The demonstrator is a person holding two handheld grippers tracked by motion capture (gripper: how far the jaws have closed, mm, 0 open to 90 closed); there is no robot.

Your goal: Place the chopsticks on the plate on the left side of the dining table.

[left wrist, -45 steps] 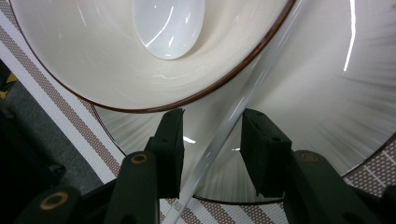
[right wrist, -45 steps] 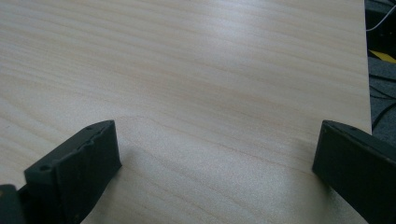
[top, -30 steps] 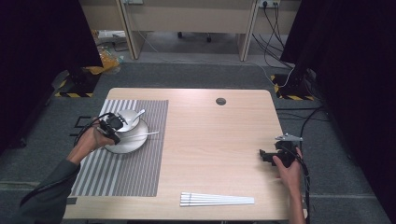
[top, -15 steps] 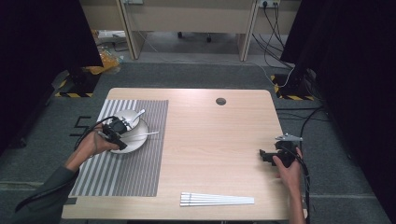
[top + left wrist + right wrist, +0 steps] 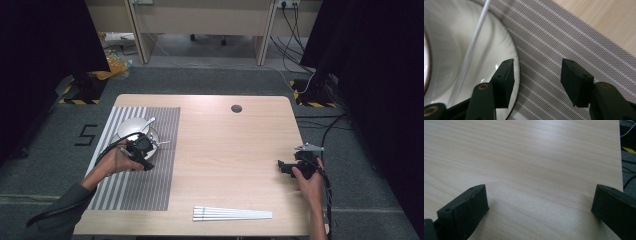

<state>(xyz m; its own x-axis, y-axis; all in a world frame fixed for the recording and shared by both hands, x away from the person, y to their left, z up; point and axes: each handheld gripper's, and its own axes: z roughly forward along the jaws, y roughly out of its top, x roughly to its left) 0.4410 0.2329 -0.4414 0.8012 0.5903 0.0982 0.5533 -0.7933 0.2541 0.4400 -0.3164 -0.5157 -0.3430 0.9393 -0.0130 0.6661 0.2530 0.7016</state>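
Observation:
On the striped placemat (image 5: 145,185) at the table's left stands a white plate (image 5: 155,136) with a bowl (image 5: 131,127) and a spoon (image 5: 149,121) on it. My left gripper (image 5: 147,150) hovers at the plate's near rim. Its jaws have just been opening and stand open (image 5: 537,65), one over the plate rim (image 5: 516,62), the other over the placemat (image 5: 579,32), with nothing held between them. A thin white stick (image 5: 471,50) lies across the plate. My right gripper (image 5: 282,167) rests near the table's right edge, wide open (image 5: 539,192) over bare wood.
A bundle of white chopsticks (image 5: 232,215) lies along the table's front edge. A round cable hole (image 5: 236,108) sits near the back edge. Dark curtains, cables and grey floor surround the table (image 5: 230,150).
My left hand has drawn back from over the plate toward the near side, now at the plate's front rim. The right hand has stayed put.

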